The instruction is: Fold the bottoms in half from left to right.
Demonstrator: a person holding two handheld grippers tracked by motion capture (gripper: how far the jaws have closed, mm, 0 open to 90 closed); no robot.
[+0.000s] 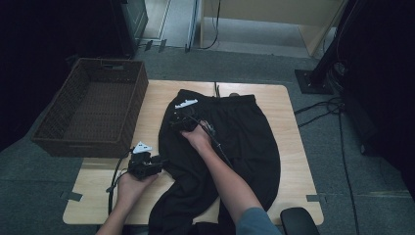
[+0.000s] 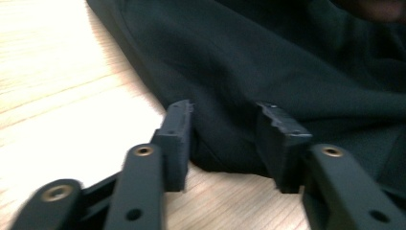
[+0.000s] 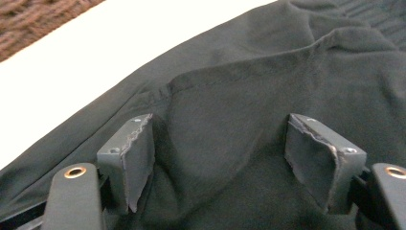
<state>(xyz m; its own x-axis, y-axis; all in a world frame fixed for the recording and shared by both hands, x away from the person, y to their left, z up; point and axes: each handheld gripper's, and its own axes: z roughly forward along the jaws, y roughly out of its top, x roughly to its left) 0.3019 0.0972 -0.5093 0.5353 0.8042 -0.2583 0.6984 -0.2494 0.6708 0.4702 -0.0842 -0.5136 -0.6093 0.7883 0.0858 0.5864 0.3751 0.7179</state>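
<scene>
A black pair of trousers (image 1: 244, 142) lies spread over the wooden table (image 1: 293, 161), waistband toward the far edge. My left gripper (image 1: 157, 163) rests at the garment's near left edge. In the left gripper view its jaws (image 2: 225, 108) stand apart astride a fold of the cloth (image 2: 287, 57) at the hem, with the pads not pressing on it. My right gripper (image 1: 175, 117) sits on the upper left part of the trousers. In the right gripper view its jaws (image 3: 222, 120) are wide open over the dark fabric (image 3: 268, 62), close to a stitched seam.
A brown woven basket (image 1: 93, 107) stands off the table's left side, with its rim (image 3: 28, 19) at the top left of the right gripper view. Bare wood (image 2: 72, 96) lies left of the garment. Cables (image 1: 323, 107) run across the floor at right. A dark rounded object (image 1: 296, 223) sits by the near right corner.
</scene>
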